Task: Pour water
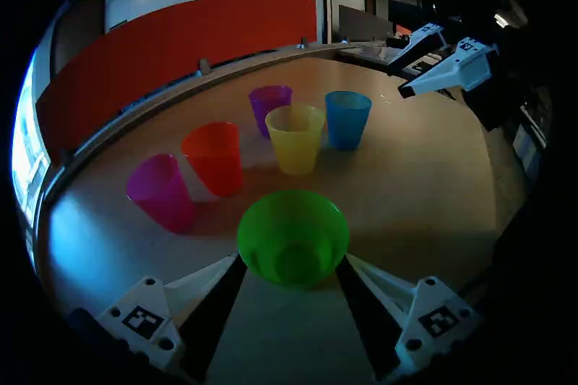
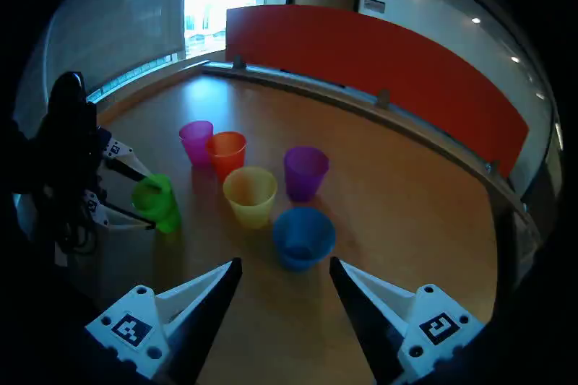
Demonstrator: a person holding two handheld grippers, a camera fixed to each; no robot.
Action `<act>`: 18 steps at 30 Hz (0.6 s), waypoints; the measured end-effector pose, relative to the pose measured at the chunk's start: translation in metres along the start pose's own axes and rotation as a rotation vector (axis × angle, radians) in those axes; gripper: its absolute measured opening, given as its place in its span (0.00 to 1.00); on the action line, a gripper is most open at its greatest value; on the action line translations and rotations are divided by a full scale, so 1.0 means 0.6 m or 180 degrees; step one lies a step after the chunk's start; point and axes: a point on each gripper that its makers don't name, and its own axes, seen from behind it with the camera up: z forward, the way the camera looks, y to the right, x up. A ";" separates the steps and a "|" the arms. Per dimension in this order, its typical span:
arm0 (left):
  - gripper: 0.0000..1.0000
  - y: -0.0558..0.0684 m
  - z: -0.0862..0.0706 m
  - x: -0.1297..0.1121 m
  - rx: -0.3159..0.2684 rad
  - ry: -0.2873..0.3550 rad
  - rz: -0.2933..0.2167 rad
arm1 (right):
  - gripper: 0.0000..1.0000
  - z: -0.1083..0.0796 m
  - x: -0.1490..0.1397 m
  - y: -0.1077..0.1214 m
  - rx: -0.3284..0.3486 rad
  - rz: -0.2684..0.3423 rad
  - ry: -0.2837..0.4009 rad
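Observation:
A green cup (image 1: 292, 237) stands on the wooden table (image 1: 426, 183) between the fingertips of my left gripper (image 1: 292, 264), which is shut on its sides. The right gripper view shows that same grip on the green cup (image 2: 160, 193) from the side. Beyond it stand a magenta cup (image 1: 160, 190), an orange cup (image 1: 214, 156), a purple cup (image 1: 269, 105), a yellow cup (image 1: 295, 136) and a blue cup (image 1: 347, 118). My right gripper (image 2: 284, 262) is open and holds nothing, just short of the blue cup (image 2: 303, 237). I cannot see water in any cup.
A raised rail (image 1: 166, 89) borders the table's far edge, with a red panel (image 1: 180, 38) behind it. Bare tabletop (image 2: 419, 233) lies to the right of the cups in the right gripper view. The hand holding the left gripper (image 2: 65, 146) is at the left.

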 end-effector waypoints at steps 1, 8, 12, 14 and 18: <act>0.87 0.000 -0.002 -0.001 0.0004 -0.0008 -0.0003 | 0.95 0.000 0.000 0.000 0.0002 0.0002 0.0003; 0.87 -0.005 -0.019 -0.017 0.0082 -0.0077 0.0004 | 0.94 -0.002 0.001 -0.001 0.0007 0.0008 0.0032; 0.87 -0.012 -0.035 -0.020 0.0148 -0.0083 -0.0045 | 0.94 -0.003 0.002 -0.002 0.0009 0.0013 0.0053; 0.87 -0.018 -0.045 -0.020 0.0193 -0.0084 -0.0087 | 0.94 -0.003 0.003 -0.003 0.0014 0.0019 0.0062; 0.87 -0.035 -0.070 -0.023 0.0330 -0.0090 -0.0199 | 0.94 -0.003 0.003 -0.005 0.0019 0.0025 0.0090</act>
